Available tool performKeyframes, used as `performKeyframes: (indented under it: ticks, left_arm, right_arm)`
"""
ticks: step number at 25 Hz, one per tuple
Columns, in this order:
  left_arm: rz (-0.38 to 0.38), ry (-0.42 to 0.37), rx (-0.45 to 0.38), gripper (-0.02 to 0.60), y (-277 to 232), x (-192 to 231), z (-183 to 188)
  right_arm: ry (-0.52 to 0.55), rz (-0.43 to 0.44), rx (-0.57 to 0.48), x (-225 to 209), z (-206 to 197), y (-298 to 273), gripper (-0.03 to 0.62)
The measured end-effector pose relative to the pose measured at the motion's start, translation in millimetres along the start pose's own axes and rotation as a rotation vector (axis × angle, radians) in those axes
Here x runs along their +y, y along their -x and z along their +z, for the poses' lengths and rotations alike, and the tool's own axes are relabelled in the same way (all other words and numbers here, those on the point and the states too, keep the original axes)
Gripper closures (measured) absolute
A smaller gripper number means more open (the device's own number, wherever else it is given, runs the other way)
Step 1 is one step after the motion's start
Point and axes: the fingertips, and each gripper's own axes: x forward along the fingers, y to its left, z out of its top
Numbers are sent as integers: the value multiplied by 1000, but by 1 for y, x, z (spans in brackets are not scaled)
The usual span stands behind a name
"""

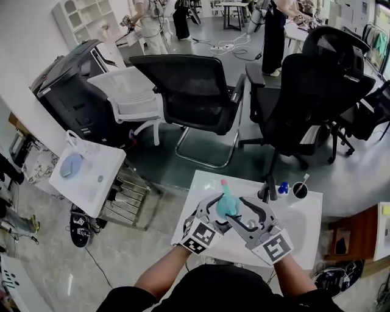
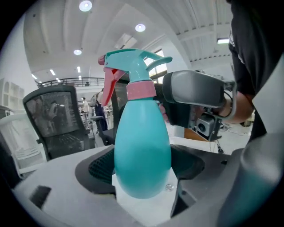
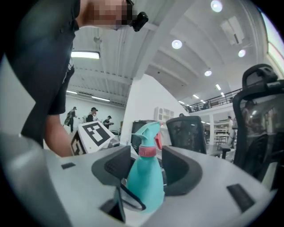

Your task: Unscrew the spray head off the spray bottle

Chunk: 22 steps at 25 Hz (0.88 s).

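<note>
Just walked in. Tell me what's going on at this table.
A person stands at a white table with a hand-held gripper in each hand, working on a teal spray bottle. The left hand-held gripper is clamped on the bottle's body and holds it upright. The right hand-held gripper has its jaws open on either side of the bottle, near the pink collar, not pressing on it. The spray head is still on the bottle.

Light: bright, from round white ceiling lamps (image 2: 85, 5) overhead.
Glare: the lamps and a long strip light (image 3: 84, 54) glow plain white.
Shadows: soft and faint under the black mesh chairs (image 1: 189, 91).
Edges: every view bends round, with black corners.
Blur: the teal plastic spray bottle (image 2: 142, 150) looks soft up close.
</note>
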Motion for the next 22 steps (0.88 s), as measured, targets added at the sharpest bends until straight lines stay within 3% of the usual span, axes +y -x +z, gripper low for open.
performKeyframes:
  ticks: [3,7,16,22]
  left_arm:
    - [73,20,21,190,-2,4,-2]
    - [104,3,50,192,-7,-2,-5]
    - [80,-22,45,192,-5,-8,-5]
    - [-17,-66,-27,192,4,-15,11]
  right_arm:
    - [-66,-94,-18,-10,-4,-3,398]
    - [-80,-157,-9,-18,-9,-3,420]
    - [-72,-141,-18,-9,-6,-11,436]
    - [-97,-24,-67,-10,9,-3,444]
